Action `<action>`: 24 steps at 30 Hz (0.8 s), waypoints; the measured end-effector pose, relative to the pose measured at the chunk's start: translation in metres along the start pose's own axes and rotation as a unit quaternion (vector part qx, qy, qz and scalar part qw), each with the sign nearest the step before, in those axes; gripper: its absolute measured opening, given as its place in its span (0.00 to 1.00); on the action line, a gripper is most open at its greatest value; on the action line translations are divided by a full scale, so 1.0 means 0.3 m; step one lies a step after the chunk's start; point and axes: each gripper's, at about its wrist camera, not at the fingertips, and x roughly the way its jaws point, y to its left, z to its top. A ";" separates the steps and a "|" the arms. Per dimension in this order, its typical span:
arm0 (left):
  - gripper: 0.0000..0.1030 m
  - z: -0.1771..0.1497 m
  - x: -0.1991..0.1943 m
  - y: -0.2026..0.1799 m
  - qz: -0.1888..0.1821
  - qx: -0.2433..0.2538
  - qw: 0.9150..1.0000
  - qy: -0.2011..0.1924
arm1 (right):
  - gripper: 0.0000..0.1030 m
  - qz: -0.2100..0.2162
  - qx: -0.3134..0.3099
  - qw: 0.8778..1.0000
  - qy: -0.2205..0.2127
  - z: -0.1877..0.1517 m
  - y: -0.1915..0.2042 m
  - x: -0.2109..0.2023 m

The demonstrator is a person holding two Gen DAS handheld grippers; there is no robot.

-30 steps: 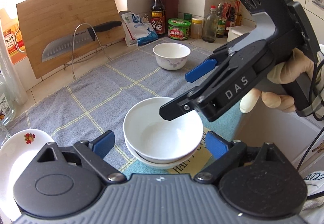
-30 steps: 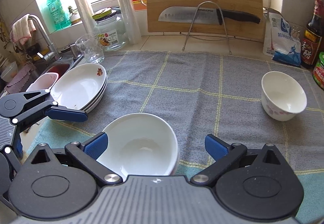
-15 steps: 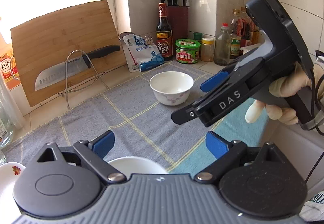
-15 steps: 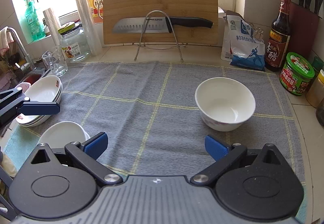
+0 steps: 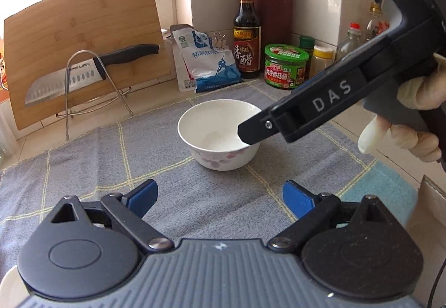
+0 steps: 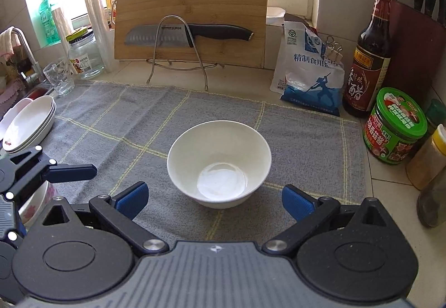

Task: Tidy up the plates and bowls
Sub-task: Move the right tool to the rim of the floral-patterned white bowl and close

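Both tools (image 5: 220, 196) (image 6: 214, 200) wide-jawed, empty, angled downward

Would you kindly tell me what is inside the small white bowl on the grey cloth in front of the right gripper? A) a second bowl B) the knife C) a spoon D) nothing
D: the right wrist view looks straight into the white bowl and shows only its bare glazed bottom.

A bowl (image 6: 219, 163) sits alone mid-cloth (image 6: 139, 124), stacked plates (image 6: 29, 124) at the cloth's left edge, a cutting board (image 6: 192, 1) leaning behind with a knife (image 6: 189, 33) racked before it, vinegar bottle (image 6: 368, 57) and jar (image 6: 395, 126) to the right.
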 end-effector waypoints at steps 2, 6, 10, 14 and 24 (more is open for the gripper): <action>0.93 0.003 0.038 -0.009 0.007 -0.003 1.000 0.007 | 1.00 0.006 -0.004 1.000 0.003 0.010 -0.020 0.024; 0.93 0.006 0.112 -0.036 0.005 -0.002 1.000 0.021 | 1.00 0.021 -0.011 1.000 0.012 0.029 -0.051 0.077; 0.93 0.021 0.170 -0.053 0.023 0.003 1.000 0.018 | 1.00 0.037 -0.020 0.999 0.015 0.050 -0.078 0.121; 0.93 0.038 0.213 -0.064 0.033 0.010 0.999 0.014 | 1.00 0.052 -0.023 0.998 0.019 0.070 -0.101 0.158; 0.92 0.058 0.264 -0.067 0.052 0.027 0.998 0.002 | 0.91 0.097 -0.023 0.995 0.026 0.119 -0.144 0.226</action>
